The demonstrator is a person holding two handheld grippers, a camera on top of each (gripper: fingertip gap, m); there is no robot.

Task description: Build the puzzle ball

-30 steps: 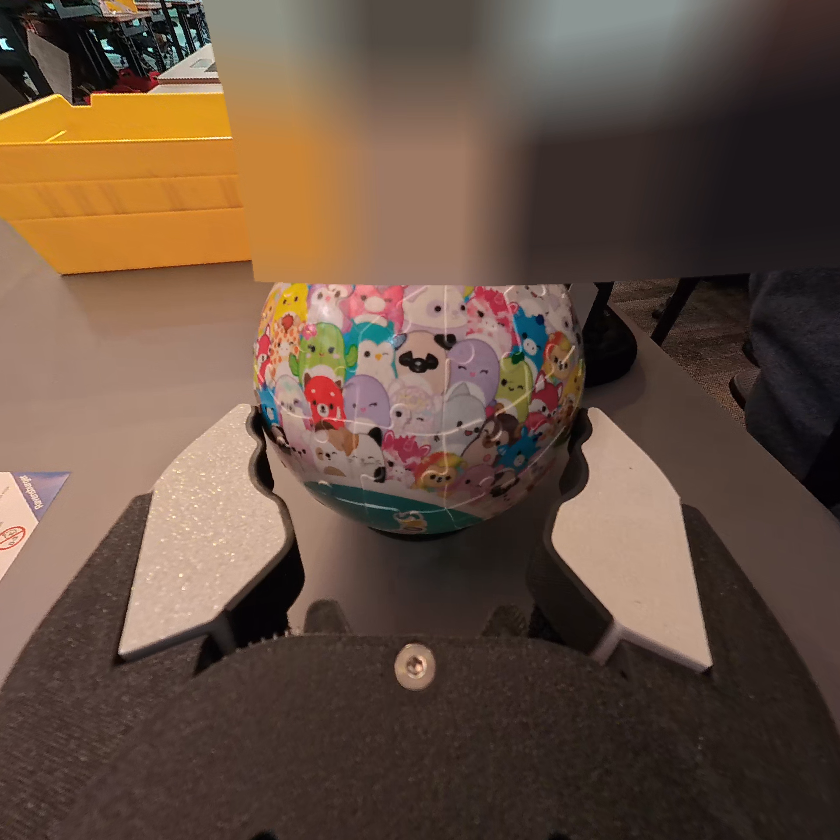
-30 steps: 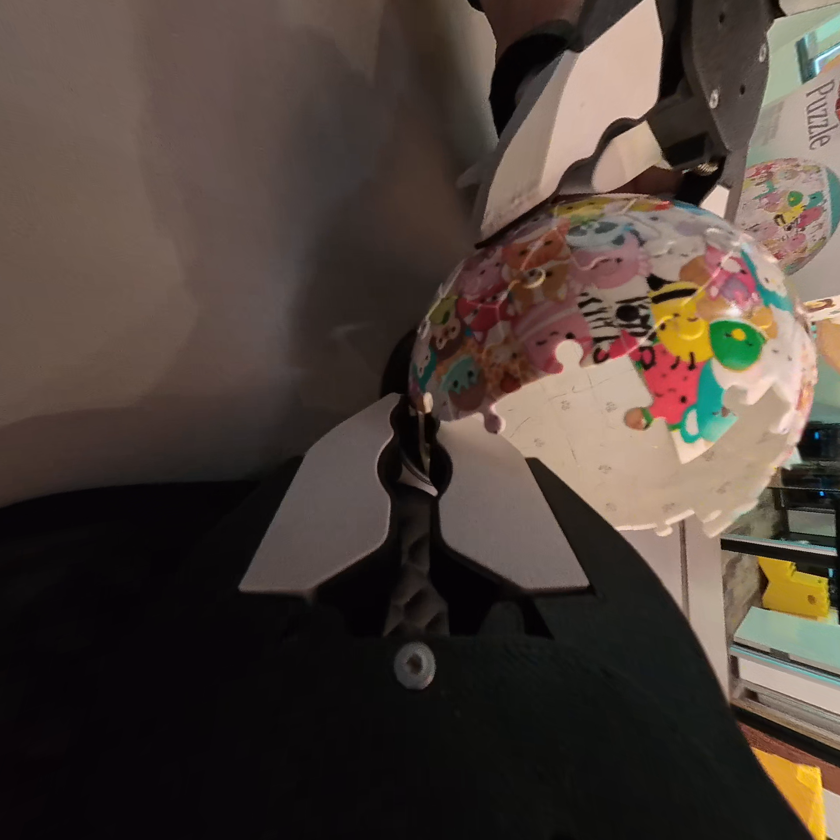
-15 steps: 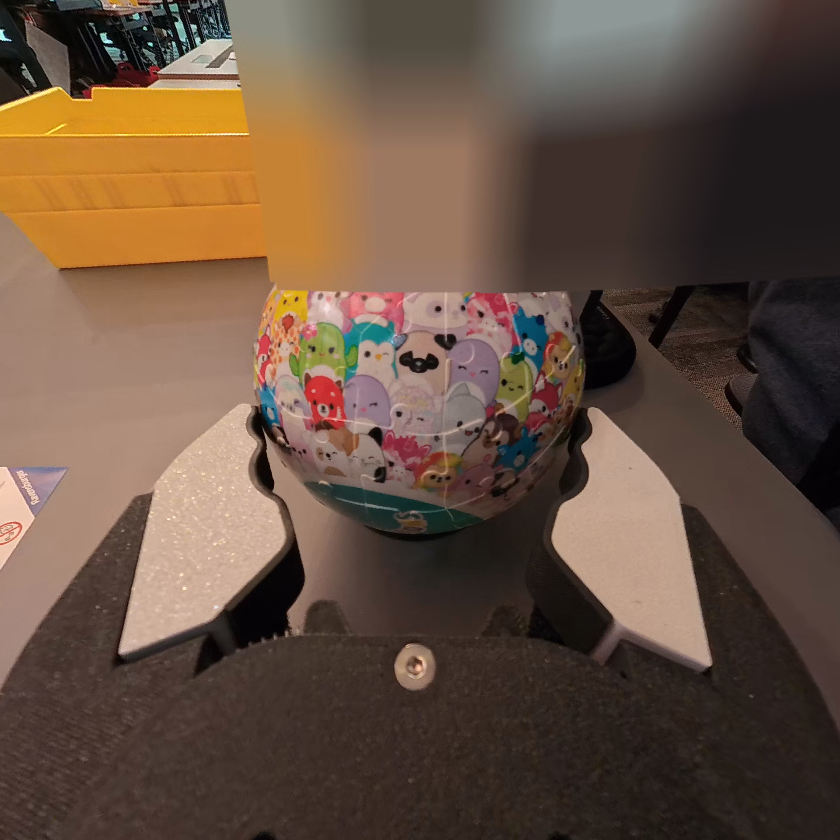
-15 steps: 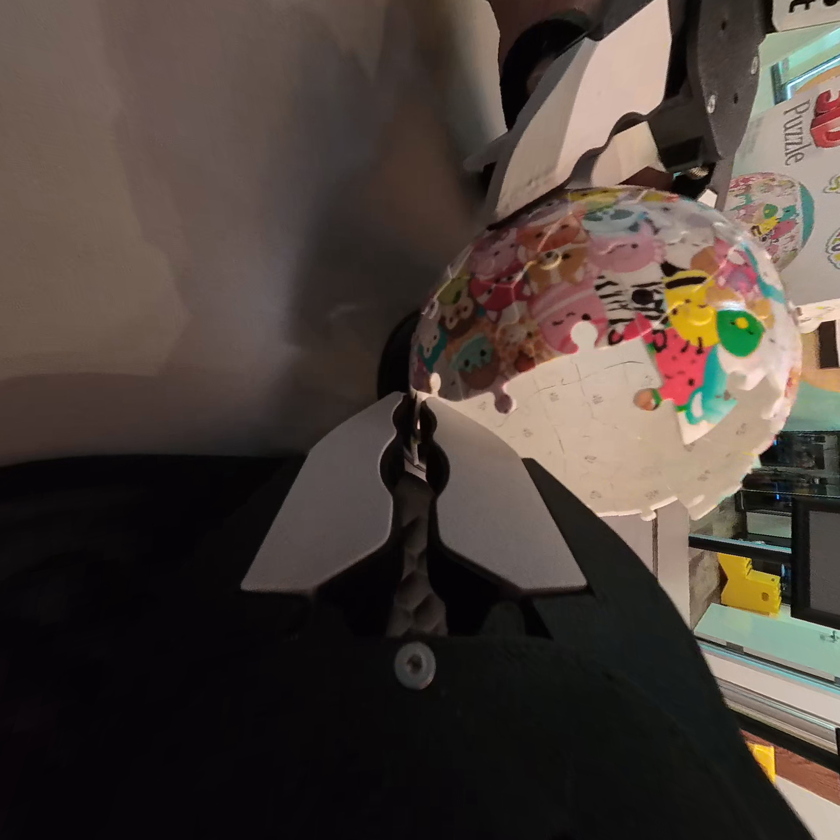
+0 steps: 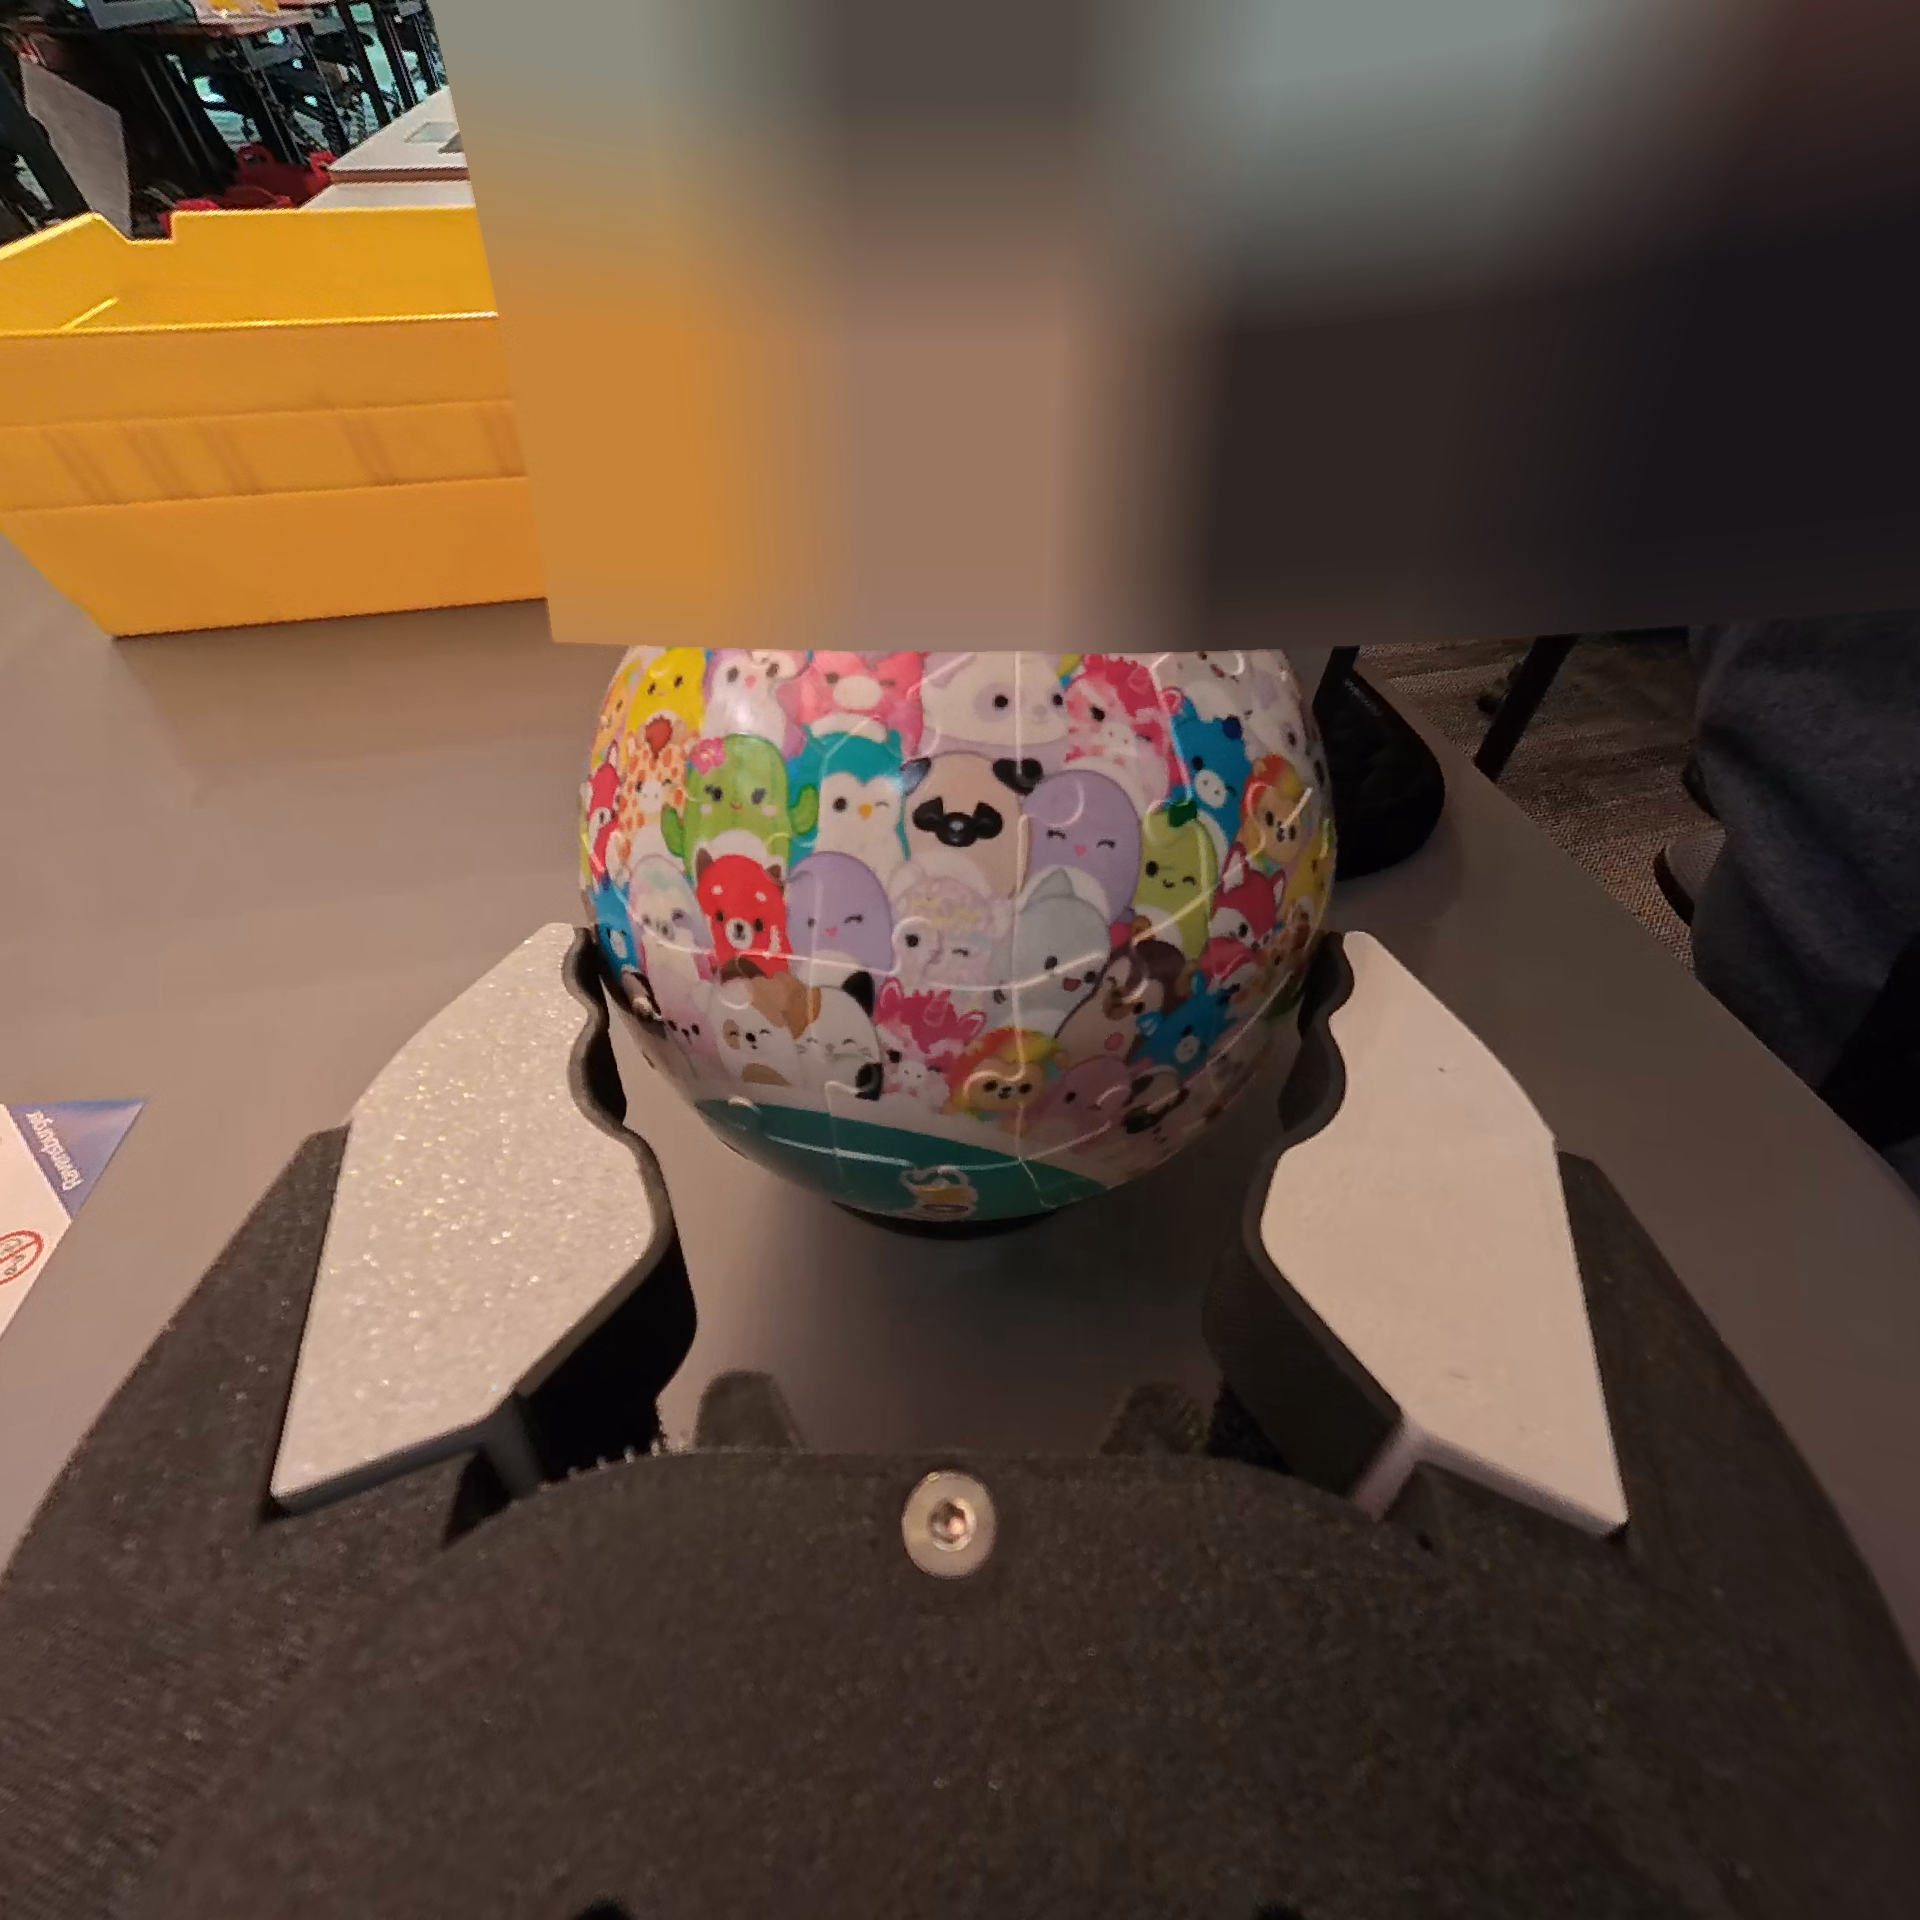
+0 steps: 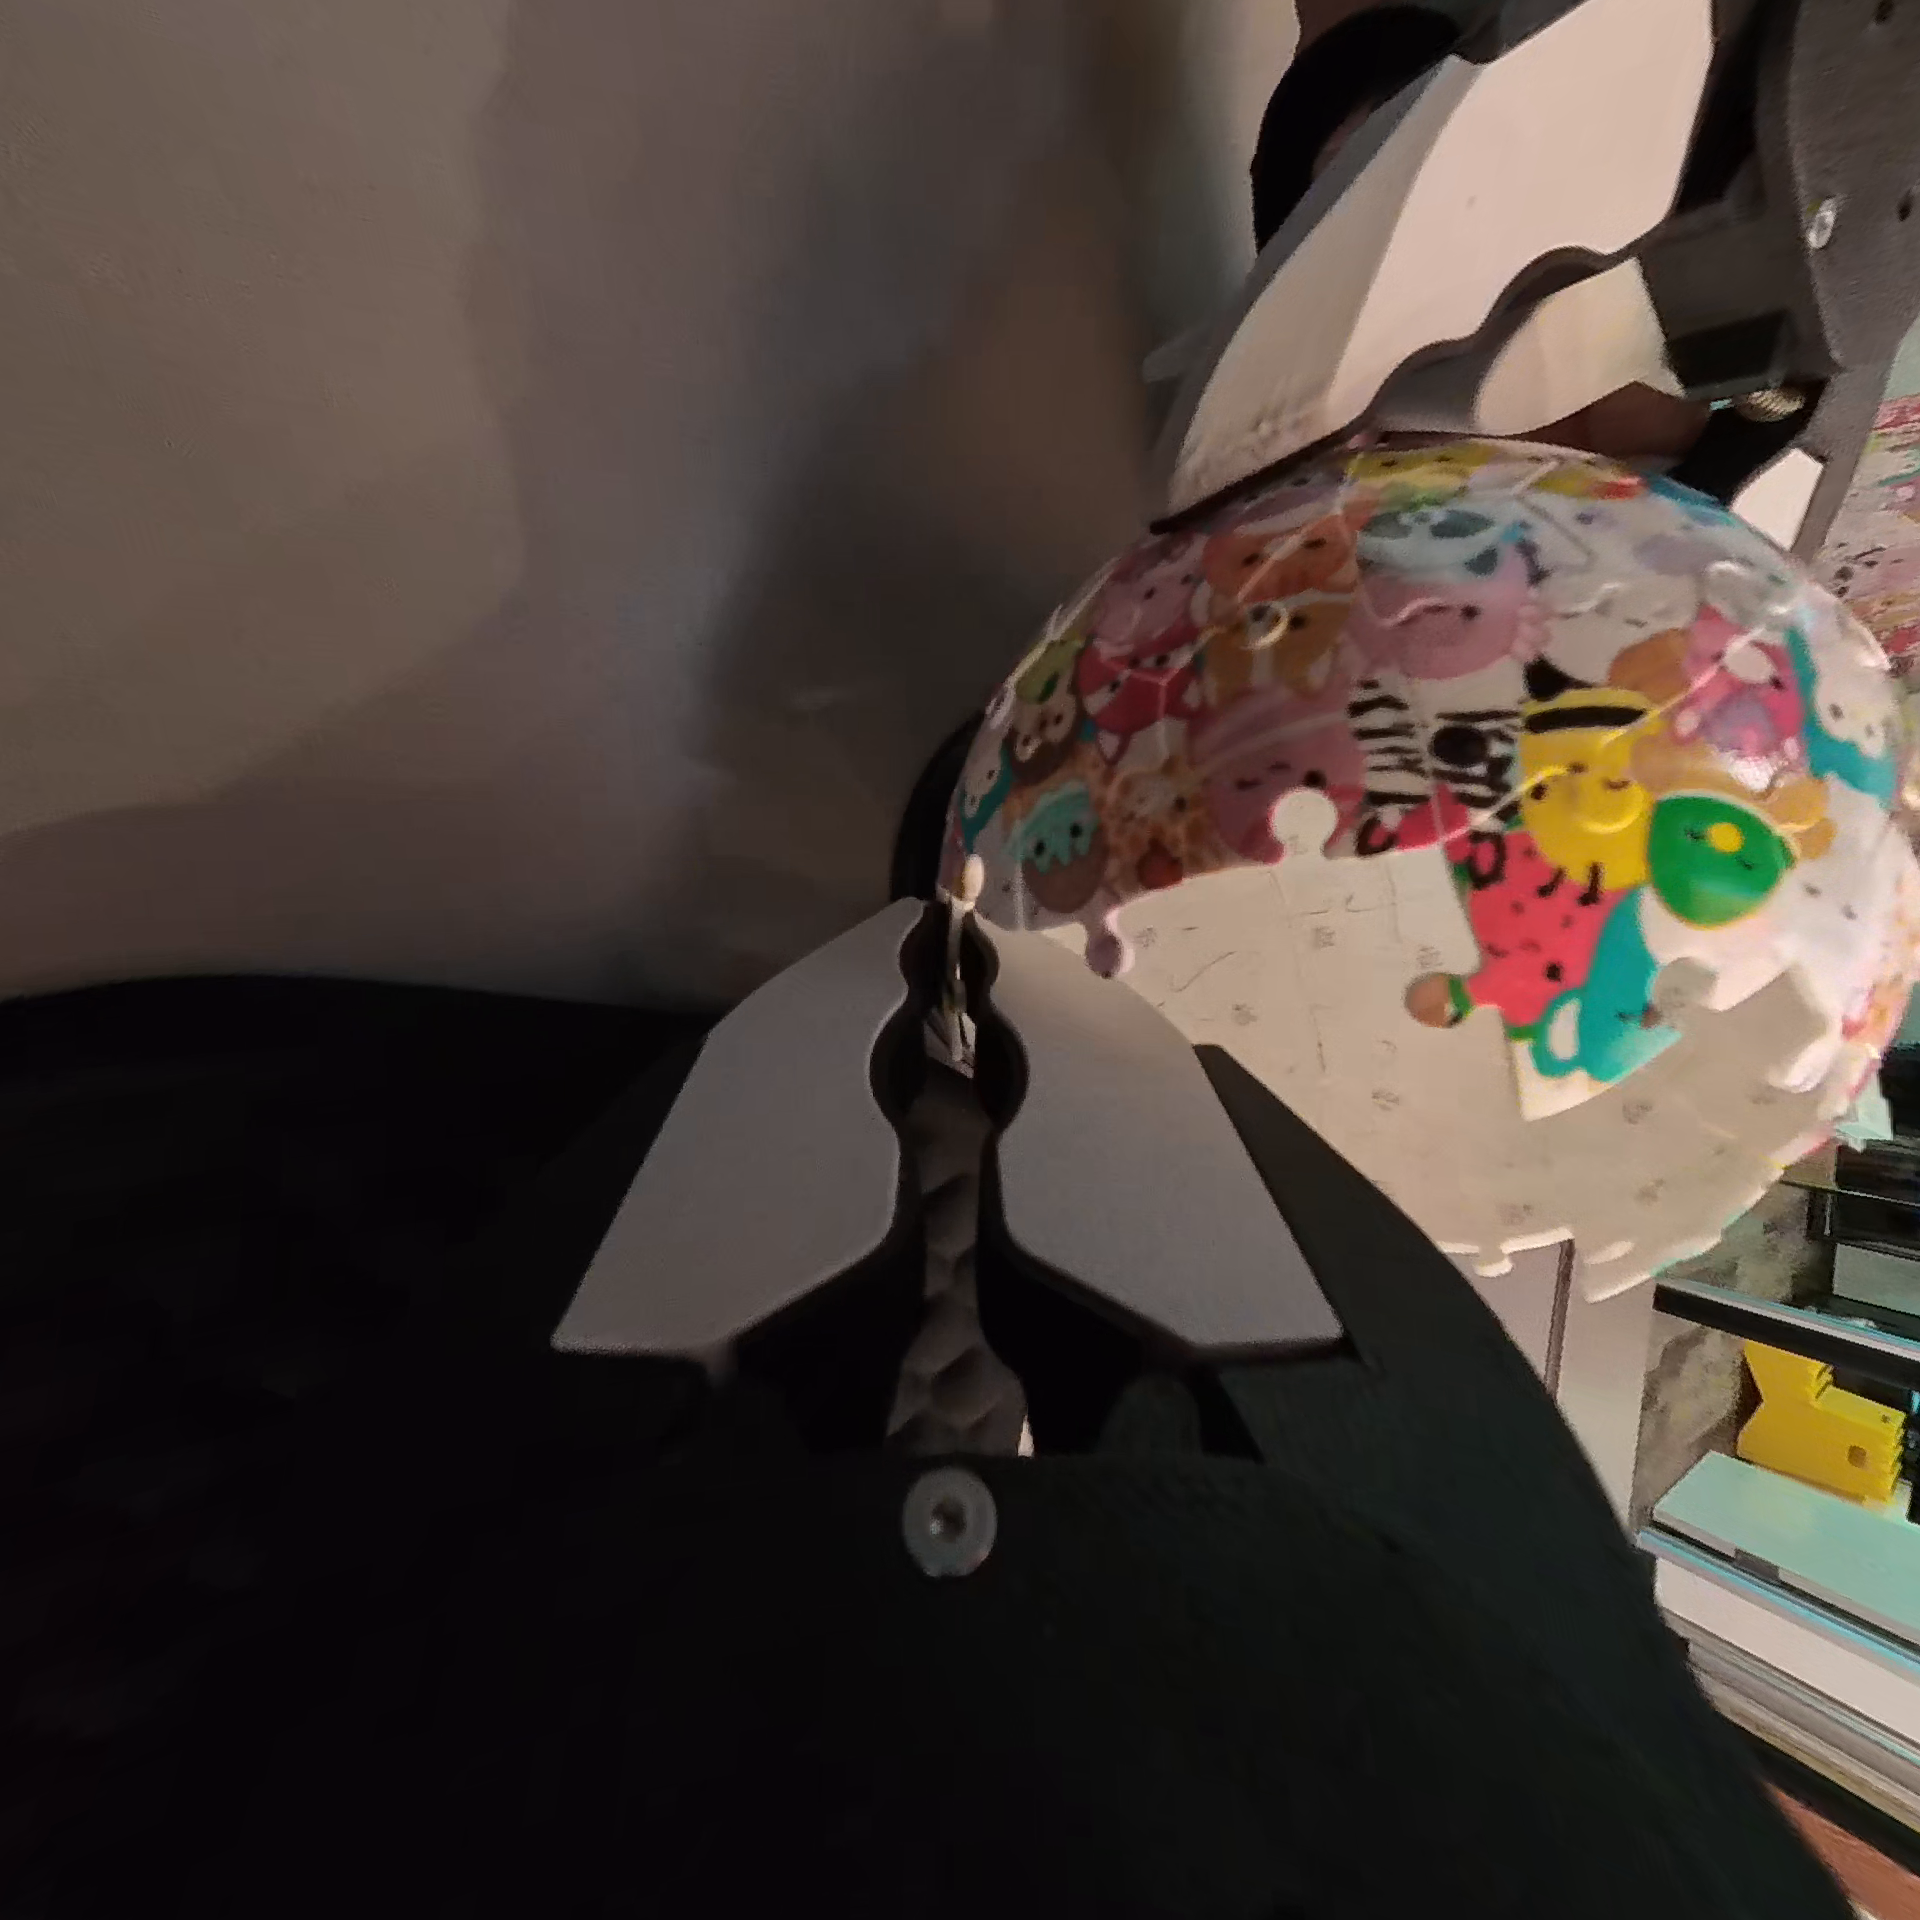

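Left tongs [image 5: 956, 966] are spread wide and grip the puzzle ball [image 5: 956, 914] by its two sides, both finger pads pressed against the sphere just below its widest part. Ball sits between the fingertips, bottom on a small dark stand [image 5: 940, 1218] on the grey table [image 5: 291, 821]; the teal band is at the base, cartoon-animal print above, and the top is hidden behind a blur patch. Right tongs [image 6: 961, 935] are closed on a thin pale puzzle piece [image 6: 958, 971] held edge-on between the fingertips, its knob poking out past the tips. That piece is right at the left rim of the ball's open gap, touching or nearly so, cannot tell which. In the right wrist view the ball [image 6: 1455, 894] lies up and right of the right tongs, with the white inside of the shell showing through the missing section. Yellow bins [image 5: 249, 416] far left on the table, a printed leaflet [image 5: 47, 1174] at the left edge.
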